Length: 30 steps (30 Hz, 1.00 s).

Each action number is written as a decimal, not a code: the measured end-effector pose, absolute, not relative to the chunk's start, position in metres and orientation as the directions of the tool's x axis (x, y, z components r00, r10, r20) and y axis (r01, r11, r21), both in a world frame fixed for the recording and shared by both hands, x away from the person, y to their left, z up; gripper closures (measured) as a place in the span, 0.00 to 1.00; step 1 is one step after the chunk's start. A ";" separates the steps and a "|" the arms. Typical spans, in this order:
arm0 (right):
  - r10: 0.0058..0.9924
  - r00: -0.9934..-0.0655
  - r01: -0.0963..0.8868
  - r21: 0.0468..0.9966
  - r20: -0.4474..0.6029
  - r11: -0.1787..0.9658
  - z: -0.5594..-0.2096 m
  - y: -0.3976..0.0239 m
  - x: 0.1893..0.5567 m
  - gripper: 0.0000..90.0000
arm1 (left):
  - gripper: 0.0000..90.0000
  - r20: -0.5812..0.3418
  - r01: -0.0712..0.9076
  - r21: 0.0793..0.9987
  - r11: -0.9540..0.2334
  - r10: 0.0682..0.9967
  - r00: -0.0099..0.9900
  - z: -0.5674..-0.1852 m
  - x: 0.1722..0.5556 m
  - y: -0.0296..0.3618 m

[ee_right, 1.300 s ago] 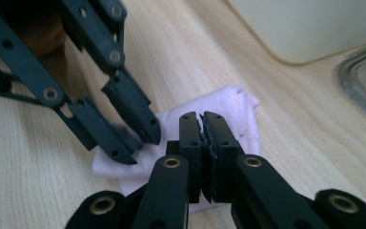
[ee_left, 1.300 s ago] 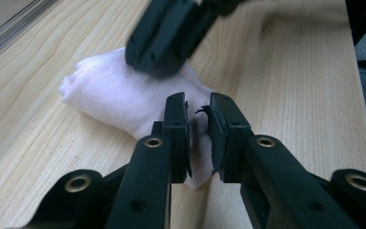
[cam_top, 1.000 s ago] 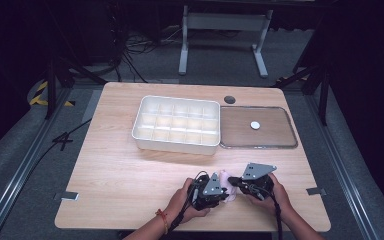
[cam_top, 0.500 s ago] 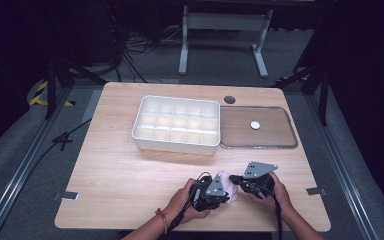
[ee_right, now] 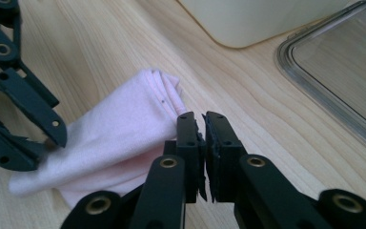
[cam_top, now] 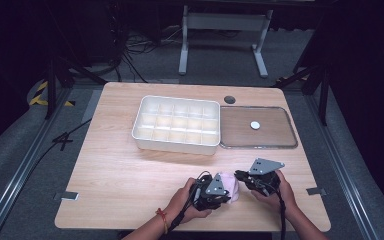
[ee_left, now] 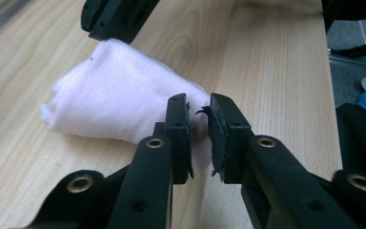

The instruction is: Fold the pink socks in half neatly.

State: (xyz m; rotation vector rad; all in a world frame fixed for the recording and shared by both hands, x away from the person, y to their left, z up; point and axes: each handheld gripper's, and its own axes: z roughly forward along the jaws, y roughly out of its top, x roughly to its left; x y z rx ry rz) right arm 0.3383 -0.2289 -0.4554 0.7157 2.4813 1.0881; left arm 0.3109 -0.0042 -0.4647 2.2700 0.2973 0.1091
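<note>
Soft pink folded cloth, fleecy

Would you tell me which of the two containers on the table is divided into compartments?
The white tray, on the left, has a grid of compartments; the clear flat lid beside it is undivided.

Table: we see it bearing everything.
Compartment box: at 12 o'clock from the table's middle.
Lid: at 3 o'clock of the box, touching it.
Cloth: at 5 o'clock of the box, between left gripper and right gripper.
</note>
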 end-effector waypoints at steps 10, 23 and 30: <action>0.594 -0.802 0.312 0.801 -0.067 0.511 -0.441 -0.235 0.335 0.83 | 0.78 -0.030 0.195 0.797 -0.571 0.286 0.958 -0.451 0.316 0.010; 0.580 -0.814 0.331 0.807 -0.018 0.489 -0.433 -0.219 0.328 0.57 | 0.63 0.058 0.206 0.747 -0.632 0.371 0.927 -0.440 0.316 0.067; 0.571 -0.821 0.358 0.785 0.007 0.505 -0.440 -0.207 0.332 0.49 | 0.55 0.069 0.292 0.685 -0.667 0.458 0.886 -0.455 0.311 0.125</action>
